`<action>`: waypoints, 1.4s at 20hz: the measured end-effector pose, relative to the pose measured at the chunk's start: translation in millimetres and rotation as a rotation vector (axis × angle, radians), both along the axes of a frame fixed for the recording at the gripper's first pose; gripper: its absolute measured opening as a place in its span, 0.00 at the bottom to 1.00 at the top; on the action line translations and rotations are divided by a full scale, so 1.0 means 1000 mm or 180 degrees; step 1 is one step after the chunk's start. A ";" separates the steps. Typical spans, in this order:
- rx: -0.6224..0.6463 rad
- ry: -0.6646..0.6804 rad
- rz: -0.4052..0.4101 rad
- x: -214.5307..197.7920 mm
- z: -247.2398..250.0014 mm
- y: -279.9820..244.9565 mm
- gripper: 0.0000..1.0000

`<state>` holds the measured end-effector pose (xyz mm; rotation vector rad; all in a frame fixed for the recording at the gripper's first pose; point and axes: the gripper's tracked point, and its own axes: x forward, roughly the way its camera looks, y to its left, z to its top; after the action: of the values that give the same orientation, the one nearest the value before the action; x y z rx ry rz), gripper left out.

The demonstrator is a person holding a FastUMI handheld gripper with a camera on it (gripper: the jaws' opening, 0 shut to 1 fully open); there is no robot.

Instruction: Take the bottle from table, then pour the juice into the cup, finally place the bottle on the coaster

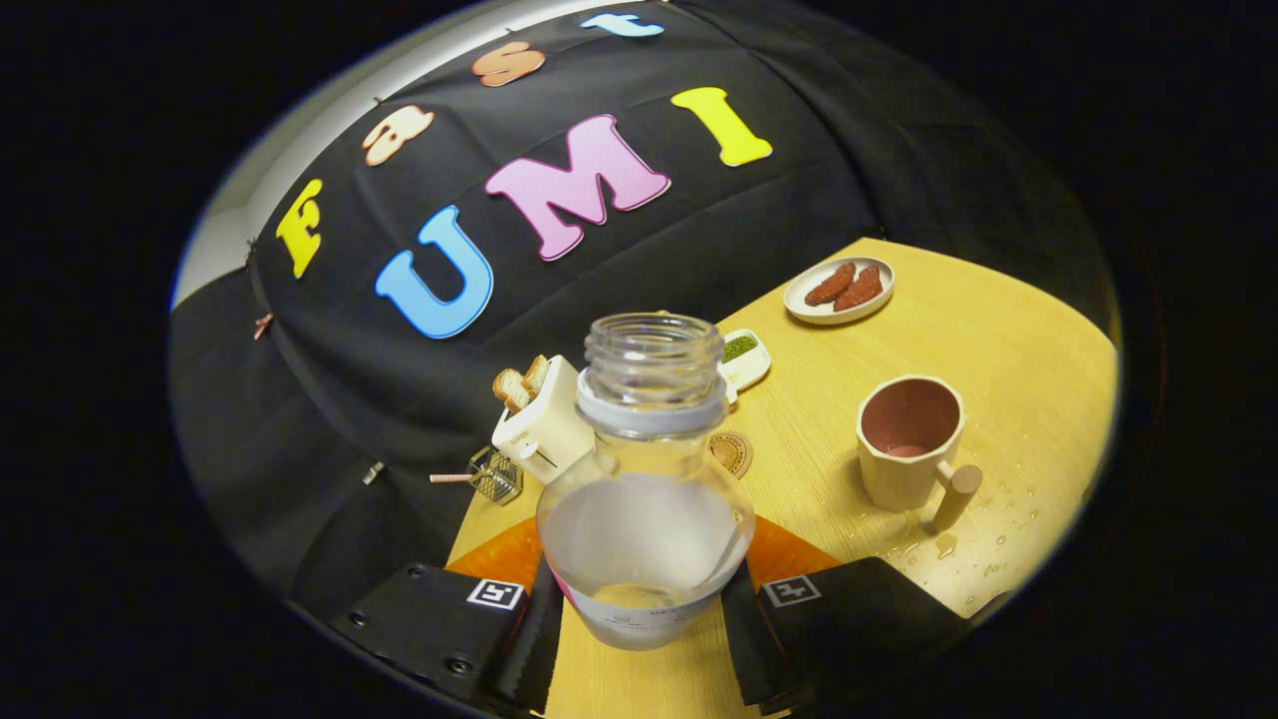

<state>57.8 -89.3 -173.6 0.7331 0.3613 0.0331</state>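
Note:
A clear bottle (646, 489) with no cap and pale liquid in its lower half stands between my fingers, and my gripper (644, 599) is shut on it. The view is tilted, and the bottle seems lifted off the wooden table (1018, 330). A beige cup (911, 442) with a pink inside and a wooden handle stands beyond my right finger (744, 619), a little liquid at its bottom. The round cork coaster (732, 452) lies just behind the bottle, partly hidden by it.
A white toaster (544, 424) with bread slices stands behind the bottle to the left, a small wire rack (494, 476) beside it. A small dish of green bits (744, 358) and a plate with sausages (839, 290) lie farther back. Water drops (983, 539) dot the table near the cup.

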 end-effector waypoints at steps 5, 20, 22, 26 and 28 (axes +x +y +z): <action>0.0574 0.0198 -0.0142 0.008 -0.017 -0.014 0.71; 0.2104 0.0684 -0.1016 0.056 -0.051 -0.041 0.71; 0.2323 0.0704 -0.1107 0.058 -0.052 -0.045 0.72; 0.2622 0.0797 -0.1302 0.069 -0.063 -0.049 0.72; 0.2855 0.0779 -0.1372 0.076 -0.056 -0.051 0.72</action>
<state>134.1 -140.1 -230.0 1.7007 0.4128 -0.3240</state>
